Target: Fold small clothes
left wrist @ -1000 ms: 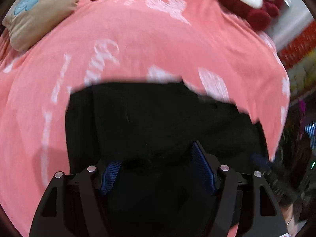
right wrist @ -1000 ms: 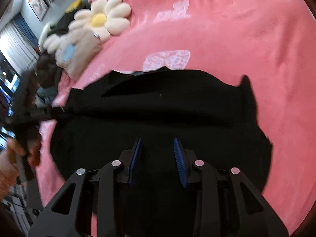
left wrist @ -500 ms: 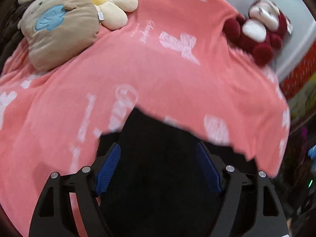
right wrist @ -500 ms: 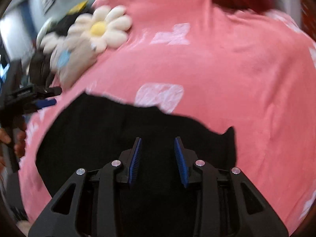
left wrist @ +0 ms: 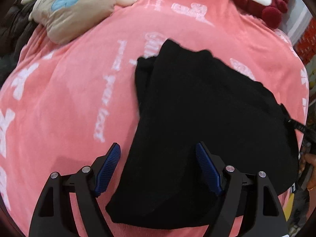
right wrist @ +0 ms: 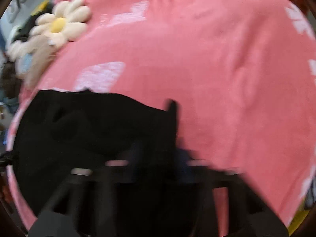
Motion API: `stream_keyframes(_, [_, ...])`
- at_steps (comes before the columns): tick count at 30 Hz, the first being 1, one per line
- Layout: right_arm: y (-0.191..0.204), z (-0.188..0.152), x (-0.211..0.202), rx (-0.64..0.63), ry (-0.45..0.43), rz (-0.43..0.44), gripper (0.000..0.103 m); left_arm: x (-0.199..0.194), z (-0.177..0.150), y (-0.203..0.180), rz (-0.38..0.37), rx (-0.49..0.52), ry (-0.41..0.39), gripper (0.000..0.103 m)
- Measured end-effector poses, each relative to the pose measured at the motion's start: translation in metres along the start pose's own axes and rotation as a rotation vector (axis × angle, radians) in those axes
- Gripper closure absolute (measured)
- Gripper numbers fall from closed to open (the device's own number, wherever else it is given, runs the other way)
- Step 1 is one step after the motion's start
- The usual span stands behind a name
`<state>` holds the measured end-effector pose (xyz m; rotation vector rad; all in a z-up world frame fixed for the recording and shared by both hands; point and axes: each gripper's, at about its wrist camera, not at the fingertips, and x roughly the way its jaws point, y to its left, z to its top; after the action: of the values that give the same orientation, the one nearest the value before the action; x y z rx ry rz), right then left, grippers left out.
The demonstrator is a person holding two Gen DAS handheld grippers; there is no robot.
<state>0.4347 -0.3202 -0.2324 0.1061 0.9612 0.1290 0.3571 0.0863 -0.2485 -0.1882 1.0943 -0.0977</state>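
Right now the black garment [left wrist: 207,118] lies on the pink blanket [left wrist: 69,108], a soft bedspread printed with white bows and script lettering. From the left wrist view the cloth is bunched into a long folded shape that runs from near the bottom of the picture up toward the middle of the blanket, with a second layer peeking out along its left edge. The left gripper [left wrist: 158,167] hangs over the near end of it, jaws spread wide; its right blue pad [left wrist: 207,167] shows against the black cloth and its left blue pad [left wrist: 107,167] against bare pink, and neither pad presses on the fabric that I can see. The right gripper [right wrist: 156,158] is heavily smeared by motion in its own view, so the fingers are only dark streaks; its jaws have just been closing and are now together, and black cloth lies right at and under them, but whether any of it is pinched between the pads I cannot tell. In that view the garment fills the lower left, with a small point of fabric standing up at its right edge. Further back on the blanket sit a daisy-shaped cushion [right wrist: 59,23], a tan plush cushion [left wrist: 73,13] with a blue patch just beside it, and a dark red and white plush toy [left wrist: 262,2] at the far right corner. A bit of a hand [left wrist: 310,164] shows at the right rim of the left wrist view.
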Motion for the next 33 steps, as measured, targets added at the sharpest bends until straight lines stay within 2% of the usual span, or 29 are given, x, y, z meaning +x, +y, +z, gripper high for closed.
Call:
stream_keyframes(2, [0.005, 0.012, -0.031, 0.007, -0.132, 0.020, 0.098, -0.001, -0.002, 0.003, -0.011, -0.018, -0.006, 0.027])
stream_keyframes(3, [0.002, 0.016, -0.041, 0.016, -0.188, 0.007, 0.098, -0.002, -0.003, 0.003, -0.007, -0.019, -0.010, 0.027])
stream_keyframes(4, [-0.001, 0.018, -0.039, 0.011, -0.206, -0.035, 0.098, -0.001, -0.004, 0.003, -0.004, -0.019, -0.012, 0.027])
stream_keyframes(5, [-0.007, 0.017, -0.020, 0.000, -0.155, -0.095, 0.094, -0.001, -0.006, 0.002, 0.003, -0.017, -0.016, 0.026])
stream_keyframes(7, [-0.020, 0.011, 0.016, -0.001, 0.003, -0.193, 0.091, 0.000, -0.008, -0.002, 0.023, -0.009, -0.025, 0.024])
stream_keyframes(8, [-0.025, 0.006, 0.011, 0.017, -0.005, -0.216, 0.091, -0.001, -0.008, -0.004, 0.037, -0.006, -0.027, 0.024])
stream_keyframes(9, [-0.026, 0.005, -0.001, 0.042, -0.043, -0.188, 0.091, -0.001, -0.007, -0.005, 0.042, -0.009, -0.027, 0.024])
stream_keyframes(11, [-0.019, 0.002, -0.036, 0.080, -0.134, -0.076, 0.091, -0.004, -0.006, -0.003, 0.037, -0.036, -0.029, 0.024])
stream_keyframes(13, [0.006, -0.007, -0.052, 0.018, -0.124, 0.012, 0.091, -0.006, -0.005, 0.001, 0.029, -0.068, -0.037, 0.024])
stream_keyframes(15, [0.024, -0.024, -0.050, -0.031, -0.086, 0.063, 0.092, -0.004, -0.005, 0.005, 0.045, -0.094, -0.043, 0.024])
stream_keyframes(16, [0.031, -0.033, -0.042, -0.051, -0.063, 0.060, 0.092, -0.003, -0.005, 0.007, 0.048, -0.098, -0.045, 0.023])
stream_keyframes(19, [0.031, -0.058, 0.000, -0.105, 0.048, -0.062, 0.094, -0.003, -0.004, 0.007, 0.078, -0.079, -0.063, 0.022])
stream_keyframes(22, [0.032, -0.059, -0.037, -0.032, -0.020, -0.077, 0.091, -0.018, -0.002, 0.005, 0.082, -0.078, -0.067, 0.023])
stream_keyframes(23, [0.031, -0.061, -0.047, -0.012, -0.042, -0.061, 0.082, -0.027, -0.002, 0.003, 0.069, -0.074, -0.079, 0.023])
stream_keyframes(24, [0.030, -0.067, -0.061, 0.014, -0.064, -0.031, 0.063, -0.039, -0.003, -0.001, 0.071, -0.056, -0.100, 0.023])
stream_keyframes(26, [0.030, -0.082, -0.074, 0.037, -0.070, -0.041, 0.052, -0.054, -0.005, -0.007, 0.098, -0.024, -0.127, 0.023])
stream_keyframes(30, [0.032, -0.111, -0.078, 0.080, -0.024, -0.010, 0.053, -0.077, -0.015, -0.025, 0.152, 0.058, -0.150, 0.023])
stream_keyframes(33, [0.036, -0.126, -0.068, 0.084, 0.008, -0.019, 0.052, -0.085, -0.023, -0.035, 0.160, 0.098, -0.140, 0.023])
